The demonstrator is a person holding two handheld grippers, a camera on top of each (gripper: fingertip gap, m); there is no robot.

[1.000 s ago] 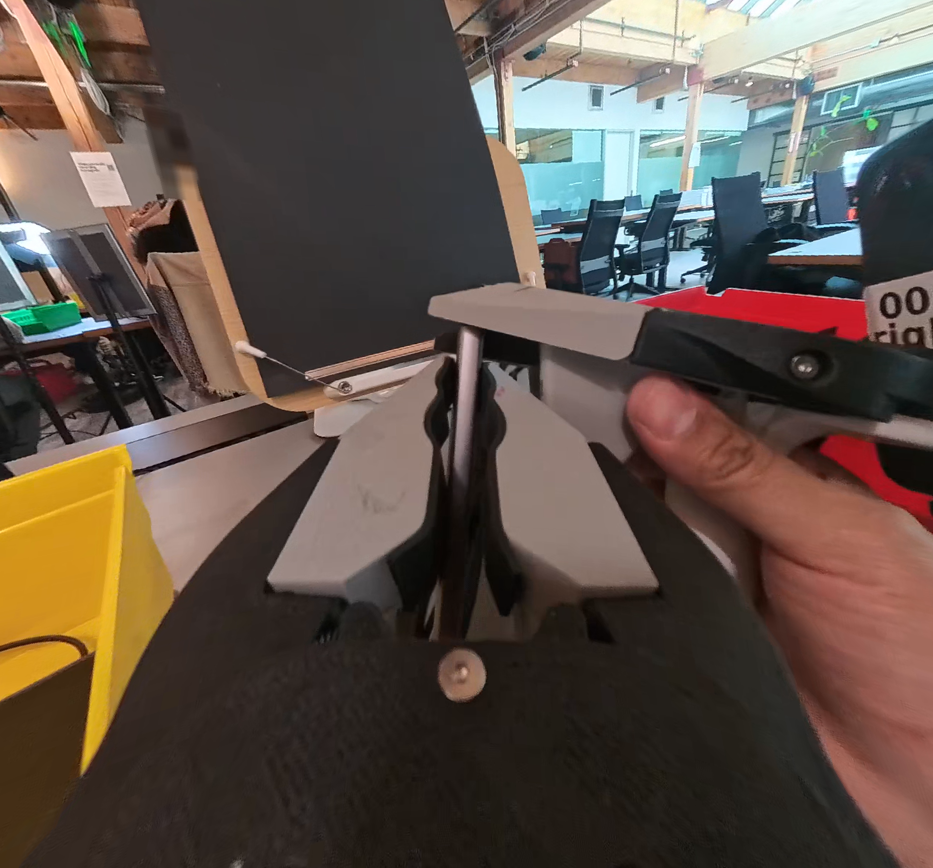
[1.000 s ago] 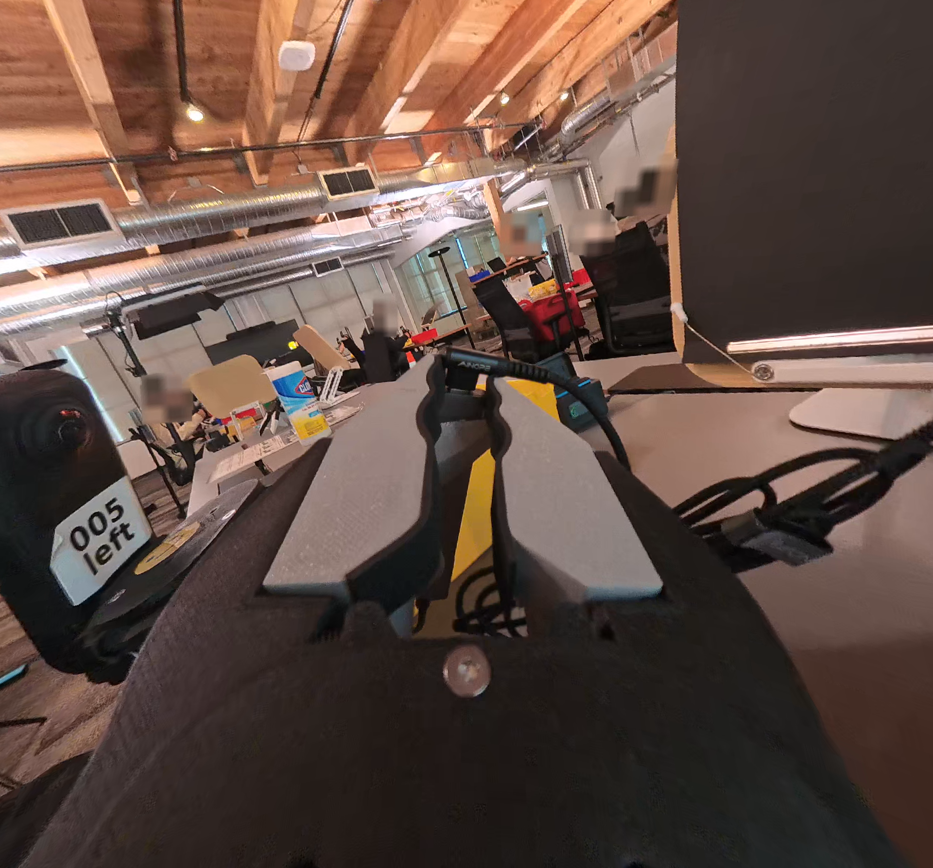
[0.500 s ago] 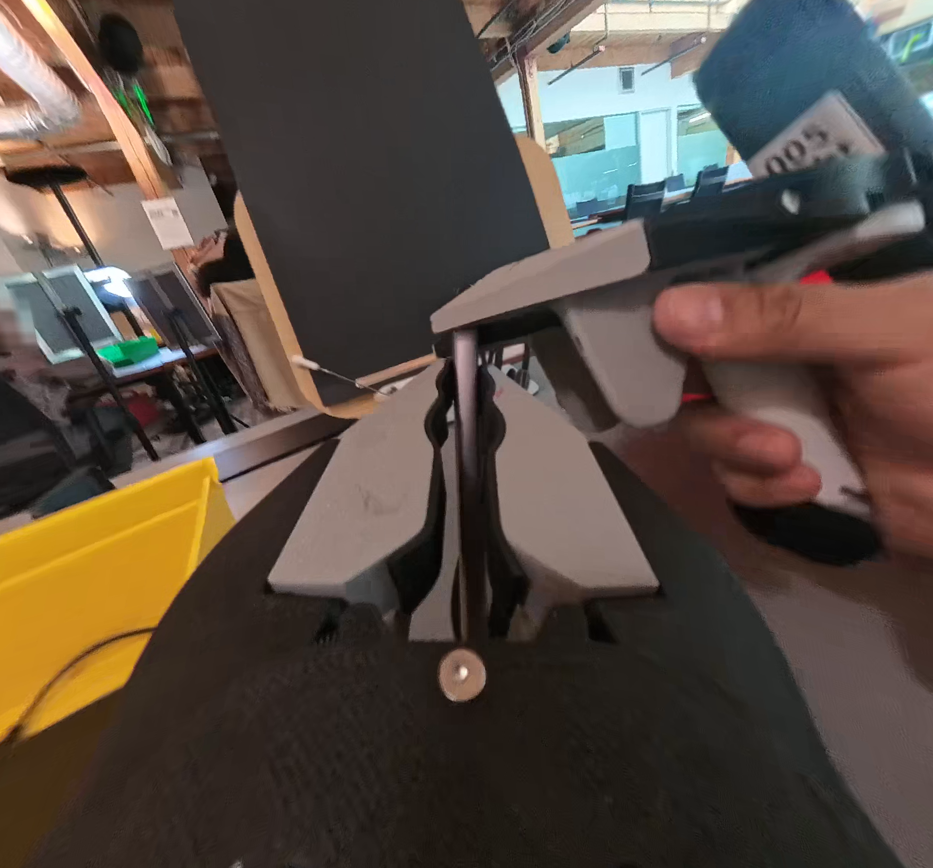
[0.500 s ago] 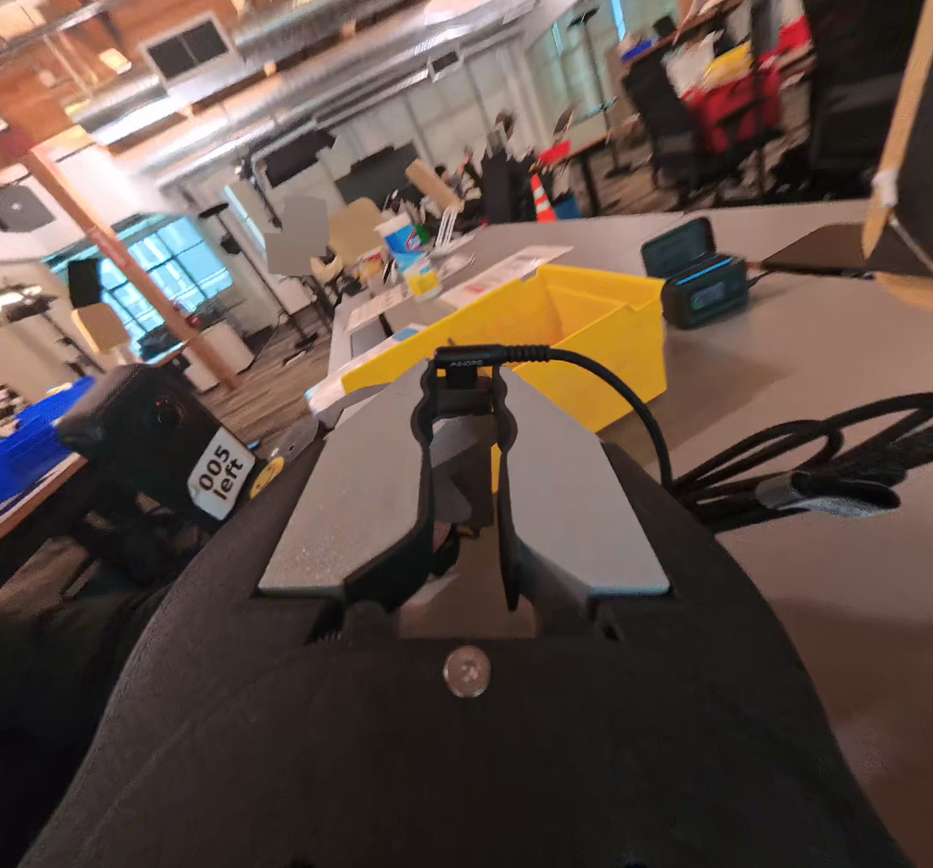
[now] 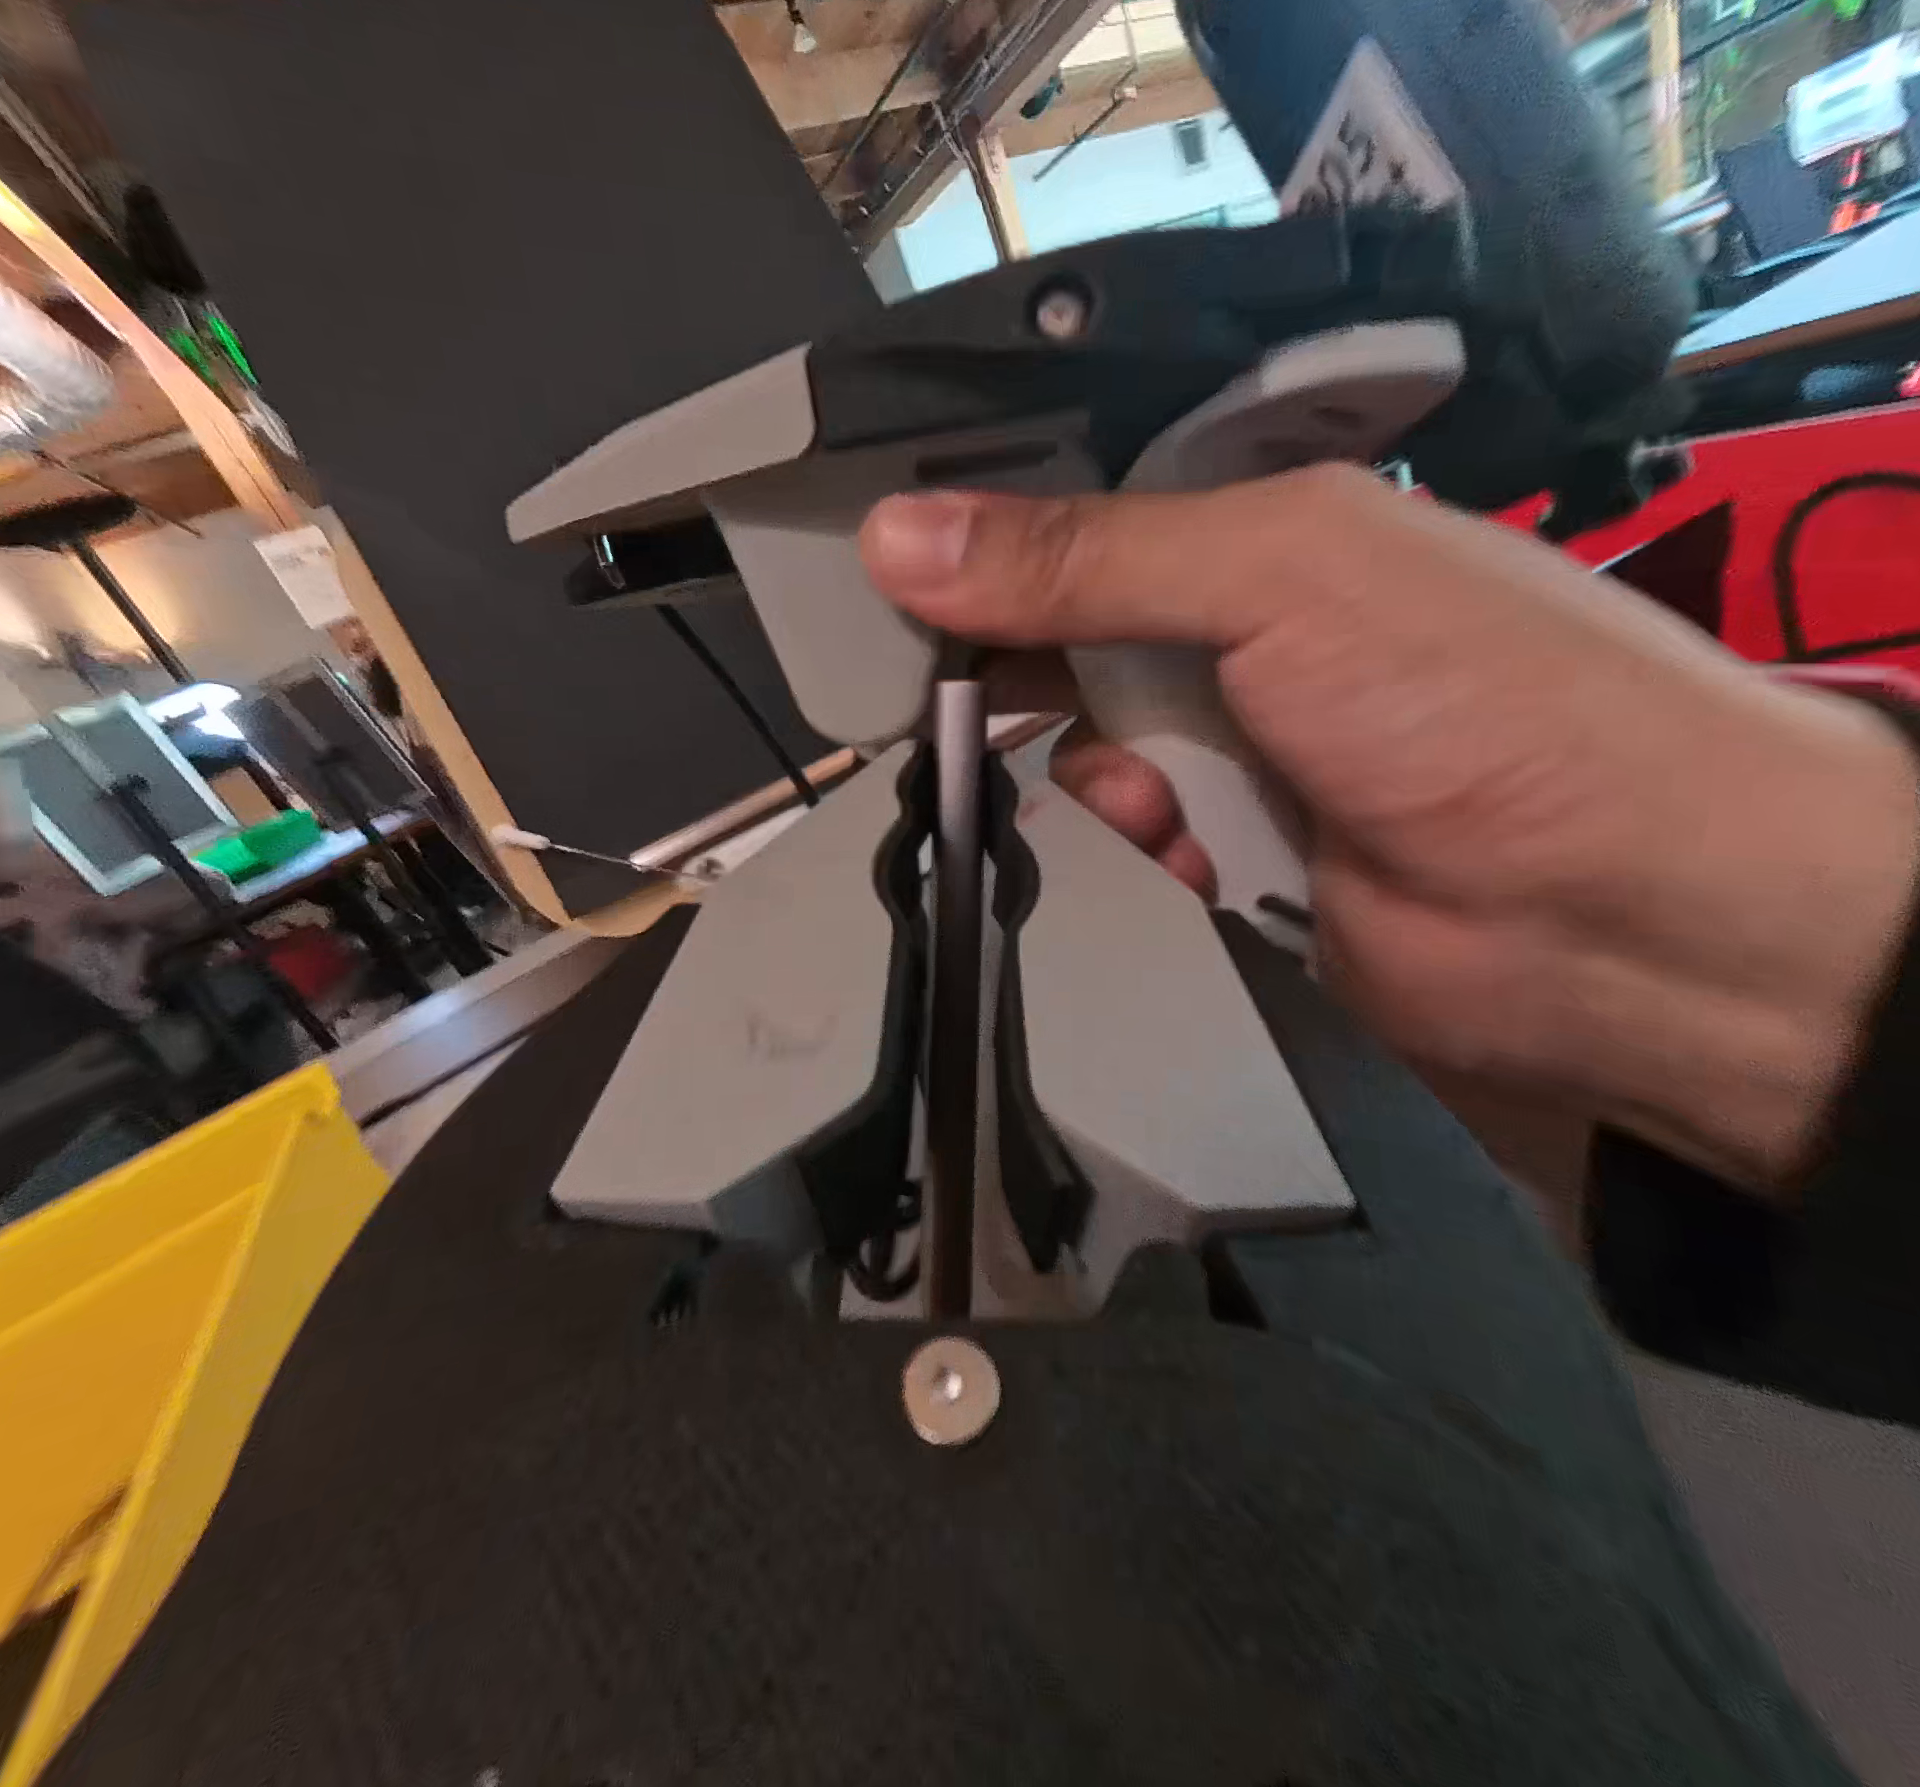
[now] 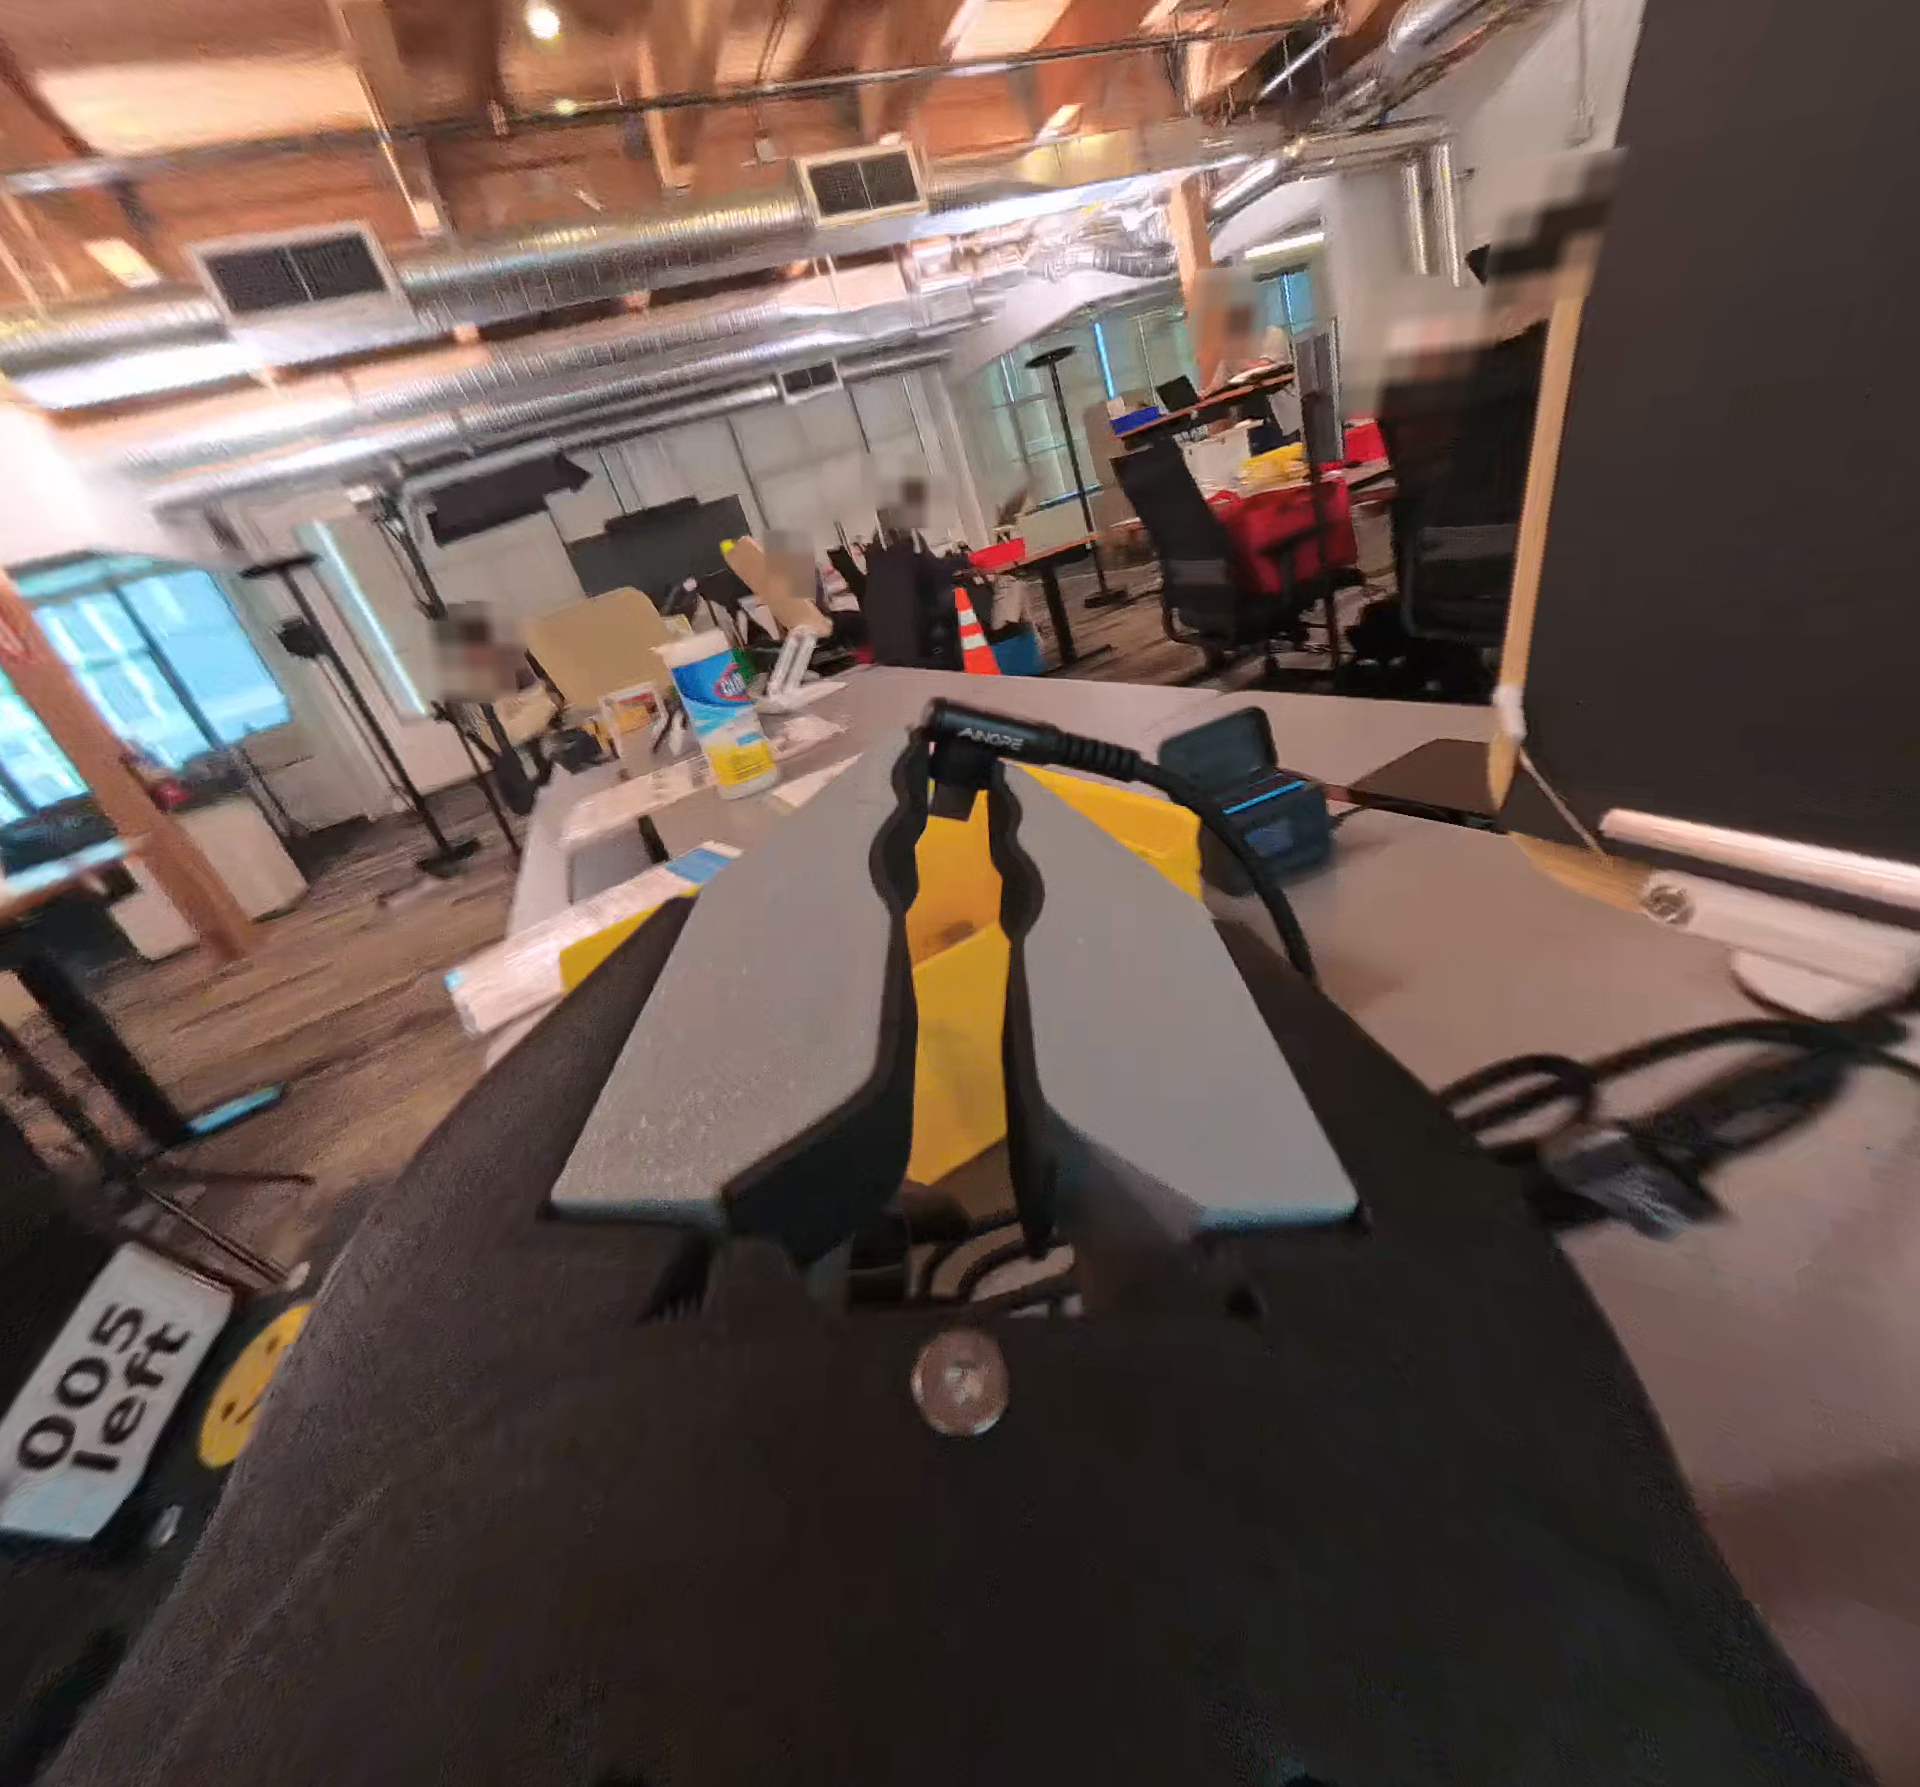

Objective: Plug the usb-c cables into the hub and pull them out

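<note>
The hub (image 5: 956, 958) was clamped edge-on in the left gripper (image 5: 958, 802), apparently to brace it. The plug (image 6: 961, 750) was pinched by the right gripper (image 6: 951, 807) at its fingertips, its cable (image 6: 1236, 864) trailing clear, seemingly freed.

Each camera sits just behind its own gripper and looks forward along the two fingers, close above a grey tabletop (image 6: 1475, 968). The left wrist view tilts slightly upward toward a black panel (image 5: 436, 303) and the ceiling beams, with the right gripper (image 5: 582, 542) near and crossing in front. The right wrist view faces across the tabletop's far edge into an open office. Both views share the yellow bin (image 5: 156, 1322) (image 6: 1122, 823) and that panel (image 6: 1766, 335).
</note>
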